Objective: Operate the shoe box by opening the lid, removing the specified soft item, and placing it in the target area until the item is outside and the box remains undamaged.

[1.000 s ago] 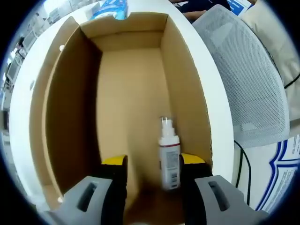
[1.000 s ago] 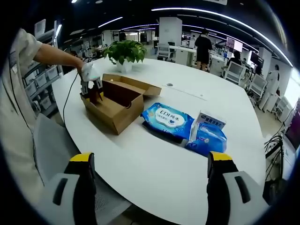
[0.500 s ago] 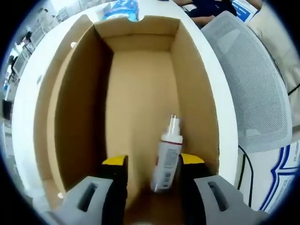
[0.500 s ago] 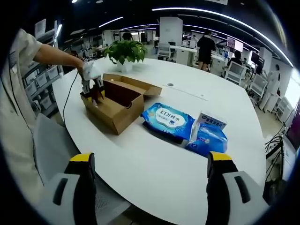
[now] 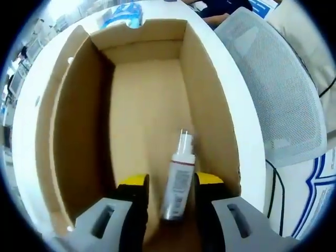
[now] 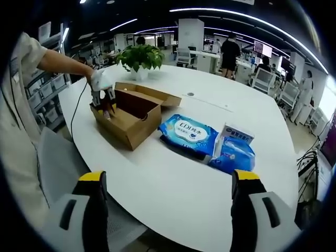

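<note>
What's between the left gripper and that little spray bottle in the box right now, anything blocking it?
Nothing visible blocks it. In the left gripper view the spray bottle lies on the floor of the open shoe box, its lower end already between the jaws of the left gripper, with the lid folded out of the way.

This is a large open-plan office. Long curved strips of ceiling light (image 6: 236, 16) run above rows of desks with grey mesh office chairs (image 6: 260, 79), where people stand at work. A big round white meeting table (image 6: 173, 178) carries a leafy green potted plant (image 6: 139, 58).
</note>
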The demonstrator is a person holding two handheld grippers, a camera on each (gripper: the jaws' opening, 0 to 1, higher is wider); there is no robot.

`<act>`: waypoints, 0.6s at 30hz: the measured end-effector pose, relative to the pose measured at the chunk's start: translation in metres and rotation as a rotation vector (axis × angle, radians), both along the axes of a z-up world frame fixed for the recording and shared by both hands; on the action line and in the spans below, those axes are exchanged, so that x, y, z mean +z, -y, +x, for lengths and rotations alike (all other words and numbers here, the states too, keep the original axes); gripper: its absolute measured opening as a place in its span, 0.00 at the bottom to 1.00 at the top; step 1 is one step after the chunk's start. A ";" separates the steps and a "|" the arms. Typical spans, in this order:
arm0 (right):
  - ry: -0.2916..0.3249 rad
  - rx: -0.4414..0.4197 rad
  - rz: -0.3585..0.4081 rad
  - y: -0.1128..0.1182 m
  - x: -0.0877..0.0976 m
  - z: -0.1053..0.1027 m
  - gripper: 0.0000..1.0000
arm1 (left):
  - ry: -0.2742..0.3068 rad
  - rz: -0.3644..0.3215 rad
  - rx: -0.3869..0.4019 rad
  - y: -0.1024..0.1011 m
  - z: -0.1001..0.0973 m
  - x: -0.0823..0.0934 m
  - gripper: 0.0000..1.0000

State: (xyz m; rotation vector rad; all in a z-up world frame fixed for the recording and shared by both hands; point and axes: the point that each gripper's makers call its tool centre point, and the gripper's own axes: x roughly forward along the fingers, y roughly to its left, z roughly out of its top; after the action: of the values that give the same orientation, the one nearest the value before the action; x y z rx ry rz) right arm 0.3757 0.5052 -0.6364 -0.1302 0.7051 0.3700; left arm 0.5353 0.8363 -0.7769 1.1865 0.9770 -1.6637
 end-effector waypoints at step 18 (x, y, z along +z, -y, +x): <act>0.001 -0.001 0.001 -0.001 -0.001 -0.001 0.91 | 0.005 -0.007 0.011 0.007 -0.008 -0.017 0.19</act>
State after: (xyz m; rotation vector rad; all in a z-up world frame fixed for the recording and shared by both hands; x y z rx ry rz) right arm 0.3752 0.5064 -0.6374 -0.1286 0.7040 0.3693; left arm 0.5277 0.8298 -0.7937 1.1780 0.9717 -1.6534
